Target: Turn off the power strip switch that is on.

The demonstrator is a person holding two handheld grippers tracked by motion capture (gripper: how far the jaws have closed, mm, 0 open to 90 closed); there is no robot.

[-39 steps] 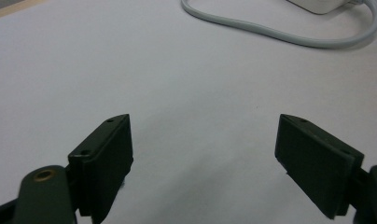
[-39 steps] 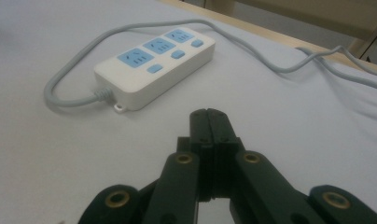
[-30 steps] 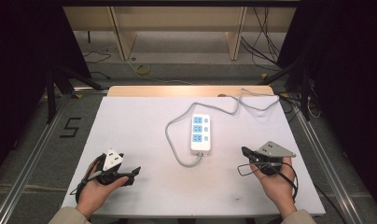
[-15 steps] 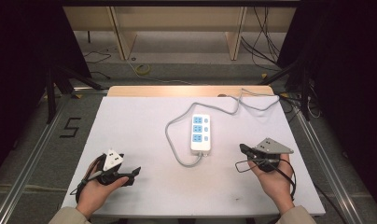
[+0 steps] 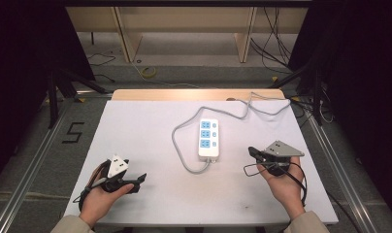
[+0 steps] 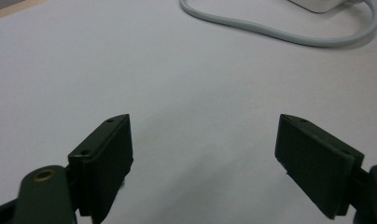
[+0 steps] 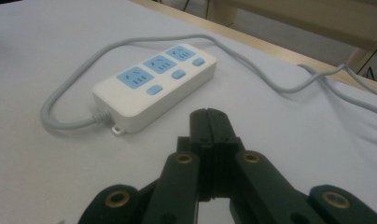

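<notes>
While both hands rest low on the table (image 5: pixel 150 121), left gripper (image 5: pixel 140 178) fingers spread, right gripper (image 5: pixel 251 151) fingers pressed together nr power strip (image 5: pixel 208 138).

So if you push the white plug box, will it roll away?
Probably not: the power strip is flat and boxy, so it should slide, not roll. Its grey cord loops loosely, so it looks floppy and would likely drag behind. The smooth plastic may be slippery.

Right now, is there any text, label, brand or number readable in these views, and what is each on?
"5": black figure on the floor left of the table.
Power strip: no brand or label readable; any print is too small to tell.
</notes>
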